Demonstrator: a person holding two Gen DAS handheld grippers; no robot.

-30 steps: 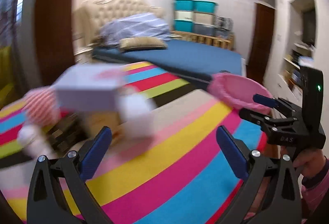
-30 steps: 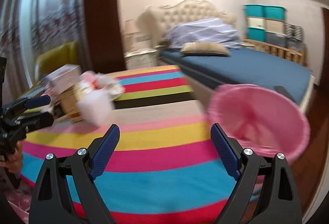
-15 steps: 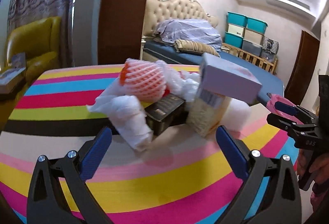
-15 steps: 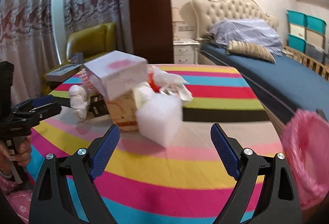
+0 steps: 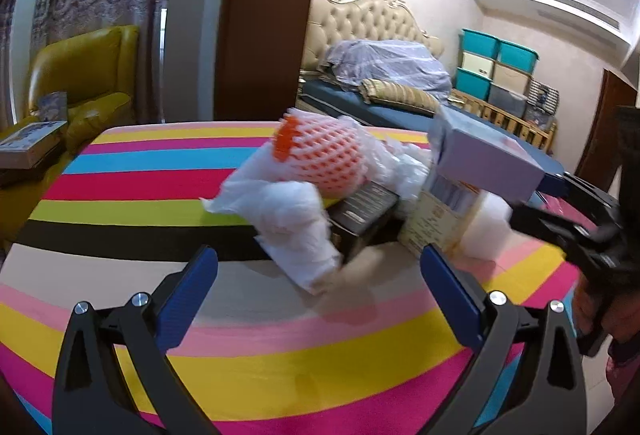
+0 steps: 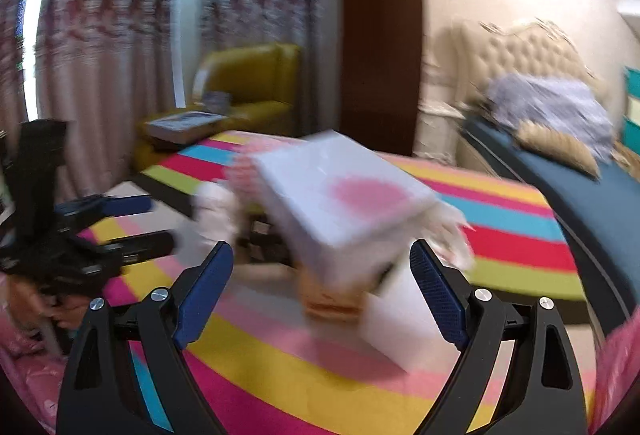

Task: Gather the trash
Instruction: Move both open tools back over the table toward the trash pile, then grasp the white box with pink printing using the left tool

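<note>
Beyond both grippers' spread fingers (image 5: 188, 295), trash pile (image 5: 360, 191) sits untouched.

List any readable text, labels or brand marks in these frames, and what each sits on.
Nothing can be read.
Black box: pale print on its top face, blurred.
Yellow carton: label with lines of print, too small and blurred.
White box: only a pink blotch, no legible characters.
Book on the armchair: cover print too small.
</note>
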